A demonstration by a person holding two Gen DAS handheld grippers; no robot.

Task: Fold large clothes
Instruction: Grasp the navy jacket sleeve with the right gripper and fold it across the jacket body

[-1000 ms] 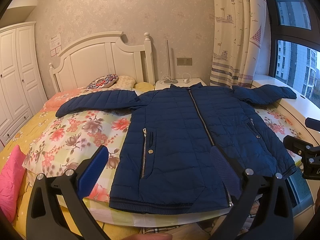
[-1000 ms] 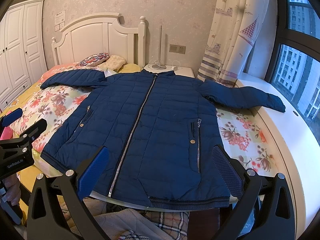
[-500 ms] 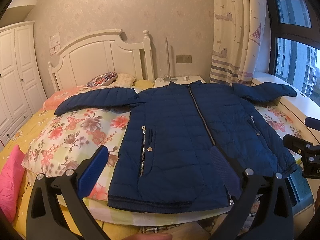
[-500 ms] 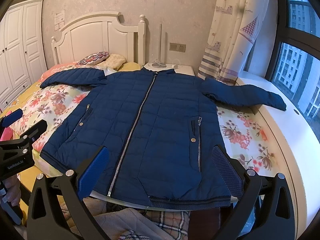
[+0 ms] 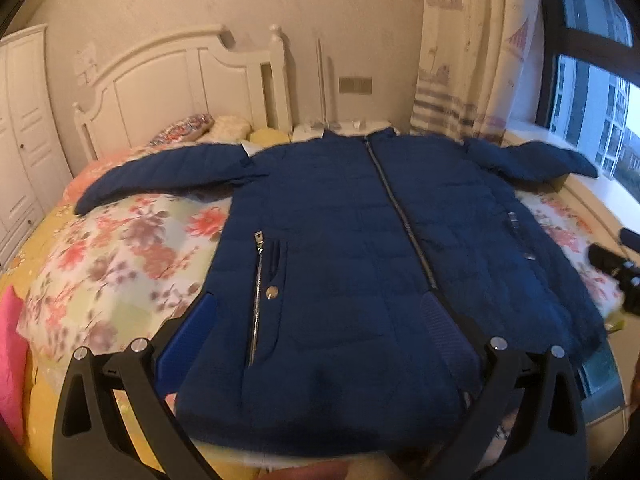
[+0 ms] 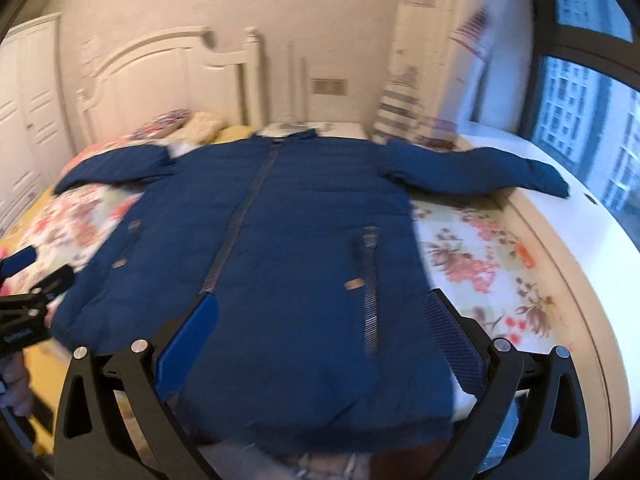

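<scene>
Spread across a floral bedspread (image 5: pixel 120 248), filling the centre of both wrist views: a navy quilted jacket (image 5: pixel 340 240), front up, zipped, collar toward the white headboard (image 5: pixel 180 80) at upper left, hem at the lower edge of the frame near the foot of the bed. Not yet folded, by the look of it; both sleeves still laid out sideways.

Likely soft, puffy and light for its bulk, with a smooth shell that may slide between pads and spring back out of a crease. Probably best taken at firmer edges, a cuff or the ribbed hem, with a pinch through the full thickness of the padding, not the slack outer shell alone.

Left sleeve (image 5: pixel 160 172) reaching toward middle left in the left wrist view; right sleeve (image 6: pixel 480 176) stretching toward the window ledge (image 6: pixel 580 240) at middle right in the right wrist view, cuff resting on the ledge.

At lower centre of each frame, left gripper (image 5: pixel 320 320) and right gripper (image 6: pixel 322 320) poised over the hem area, jaws spread wide, blue pads (image 6: pixel 448 328) apart and holding nothing. Contact with the fabric impossible to judge from here.

Smaller details: central zipper (image 5: pixel 400 216), pocket zipper (image 5: pixel 258 280) with a round snap beneath. Right view blurred by motion.
</scene>
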